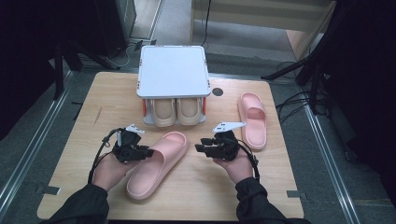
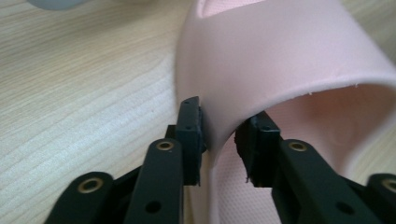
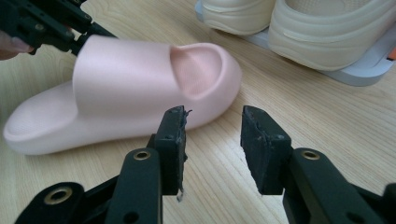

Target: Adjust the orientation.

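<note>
Slippers of soft pink moulded foam are lying on the pale wood-grain table [image 1: 201, 186]: the nearer pink slipper [image 1: 156, 163] is resting diagonally at centre, while the second pink slipper [image 1: 252, 119] is sitting well apart, toward the right edge. The left gripper [image 2: 219, 140] is clamping the side wall of the nearer slipper's strap, one jaw outside it and one inside the foot opening. The right gripper [image 3: 212, 140] is hovering just beside that slipper's toe with its jaws apart and holding nothing. Behind, a white two-level plastic shoe rack [image 1: 173, 70] is carrying a pair of beige foam slippers [image 1: 176, 112] on its lower shelf, its flat top lying bare. Judging from this arrangement, the slipper is probably heading for the rack. Because the grip is taking only a thin, pliable wall at one side, the slipper may be sagging or swinging once raised, and the foam could be slipping from between the pads. A swinging toe might also be striking the rack or the beige pair.
</note>
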Demonstrator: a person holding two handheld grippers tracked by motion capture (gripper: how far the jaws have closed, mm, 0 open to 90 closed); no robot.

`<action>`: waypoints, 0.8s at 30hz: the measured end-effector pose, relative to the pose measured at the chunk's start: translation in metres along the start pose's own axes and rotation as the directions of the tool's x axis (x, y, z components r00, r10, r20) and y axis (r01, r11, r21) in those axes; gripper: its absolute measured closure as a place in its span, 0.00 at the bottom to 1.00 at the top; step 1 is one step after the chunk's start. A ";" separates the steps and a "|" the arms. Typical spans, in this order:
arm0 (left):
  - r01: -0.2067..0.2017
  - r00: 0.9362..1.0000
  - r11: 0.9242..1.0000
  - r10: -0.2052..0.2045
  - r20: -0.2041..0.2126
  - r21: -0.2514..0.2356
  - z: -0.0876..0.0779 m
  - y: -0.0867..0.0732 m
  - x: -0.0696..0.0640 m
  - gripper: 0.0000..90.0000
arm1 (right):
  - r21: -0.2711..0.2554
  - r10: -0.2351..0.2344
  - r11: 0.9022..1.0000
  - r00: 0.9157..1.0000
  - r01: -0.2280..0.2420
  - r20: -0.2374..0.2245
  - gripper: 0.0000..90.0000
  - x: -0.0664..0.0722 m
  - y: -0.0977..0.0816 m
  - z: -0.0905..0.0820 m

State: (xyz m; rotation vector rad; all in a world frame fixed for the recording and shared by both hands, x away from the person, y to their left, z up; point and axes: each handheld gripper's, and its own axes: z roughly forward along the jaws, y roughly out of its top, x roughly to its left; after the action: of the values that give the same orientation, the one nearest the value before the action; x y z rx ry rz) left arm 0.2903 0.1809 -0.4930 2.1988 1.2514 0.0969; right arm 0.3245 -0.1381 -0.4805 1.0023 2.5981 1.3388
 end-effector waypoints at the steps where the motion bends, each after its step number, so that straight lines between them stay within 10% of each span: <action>1: -0.004 1.000 1.000 0.004 0.005 -0.003 -0.001 -0.001 -0.001 0.73 | 0.001 0.001 1.000 1.000 -0.001 0.002 0.69 0.000 0.000 0.000; 15: 0.035 0.994 0.994 -0.024 0.107 -0.104 -0.034 -0.007 0.008 0.76 | -0.027 0.012 1.000 1.000 -0.012 -0.003 0.76 0.004 -0.001 0.006; 24: 0.023 0.999 0.995 -0.018 0.051 -0.097 -0.030 -0.009 0.024 0.94 | 0.015 0.011 1.000 1.000 -0.011 -0.030 0.92 0.017 -0.006 0.023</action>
State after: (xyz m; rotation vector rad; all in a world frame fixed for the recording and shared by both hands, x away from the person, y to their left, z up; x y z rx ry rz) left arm 0.2864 0.2171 -0.4786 2.0914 1.2158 0.0920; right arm 0.3159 -0.1146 -0.4952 1.0079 2.6316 1.3491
